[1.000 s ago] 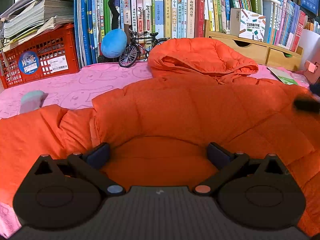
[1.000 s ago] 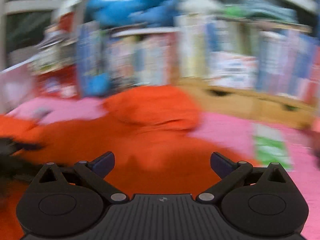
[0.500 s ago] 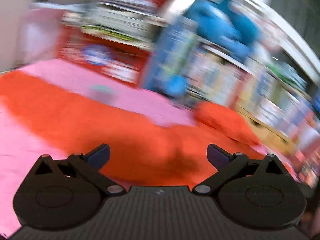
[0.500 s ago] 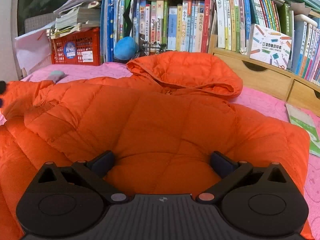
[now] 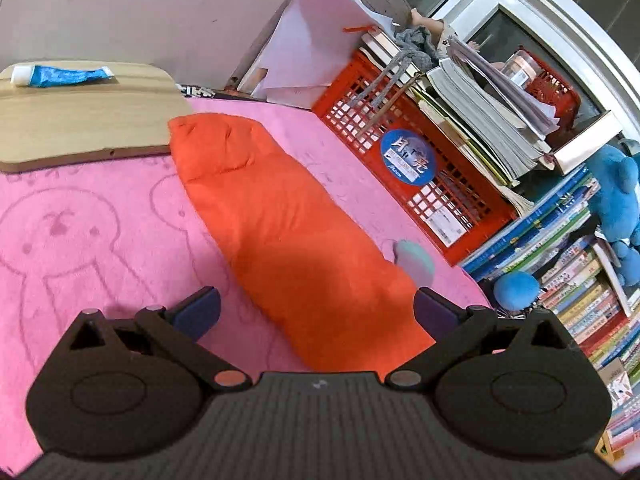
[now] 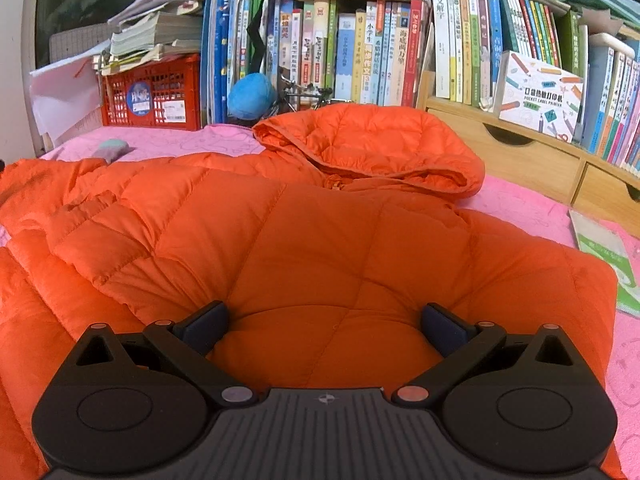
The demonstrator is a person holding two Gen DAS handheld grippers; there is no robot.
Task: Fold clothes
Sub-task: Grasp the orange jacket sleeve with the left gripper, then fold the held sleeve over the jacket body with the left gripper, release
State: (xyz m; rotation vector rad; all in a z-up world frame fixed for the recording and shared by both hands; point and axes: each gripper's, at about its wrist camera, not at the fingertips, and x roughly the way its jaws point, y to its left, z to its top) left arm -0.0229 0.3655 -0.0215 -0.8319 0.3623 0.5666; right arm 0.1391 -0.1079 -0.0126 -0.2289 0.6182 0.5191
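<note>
Your right gripper (image 6: 324, 320) sits low over the jacket (image 6: 320, 248), fingers spread wide and holding nothing, with quilted orange fabric bulging up between them. The jacket lies flat on the pink blanket (image 6: 520, 204), body spread toward you. Its hood (image 6: 372, 140) lies at the far end, just in front of the books (image 6: 360, 52). A green booklet (image 6: 608, 256) lies on the blanket to the right of the jacket, and a wooden drawer unit (image 6: 520, 152) stands behind it.

Your left gripper (image 5: 316, 312) is also wide apart and empty, hovering above the sleeve (image 5: 280, 232). The sleeve stretches away from you across the blanket, its cuff end reaching the edge of a wooden board (image 5: 80, 120). A blue tube (image 5: 60, 75) rests on that board. A small grey-green object (image 5: 414, 262) lies just beside the sleeve's right edge. Beyond it stands a red crate (image 5: 412, 160) with papers and books heaped on top, and a blue ball (image 5: 516, 289) sits near the books to the right.
</note>
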